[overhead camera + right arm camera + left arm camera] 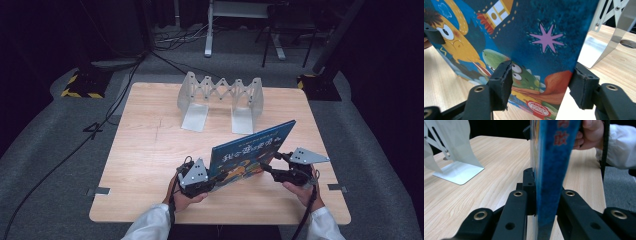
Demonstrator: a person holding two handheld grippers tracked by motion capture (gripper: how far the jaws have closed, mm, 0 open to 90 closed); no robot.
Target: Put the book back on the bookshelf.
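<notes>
High view: left tool clamps the tilted book — right tool open.

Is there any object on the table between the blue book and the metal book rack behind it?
Nothing visible does. The blue book stands upright in the left claw, and the wooden table between it and the metal book rack is bare.

A pale wooden table carries a metal expanding book rack.
</notes>
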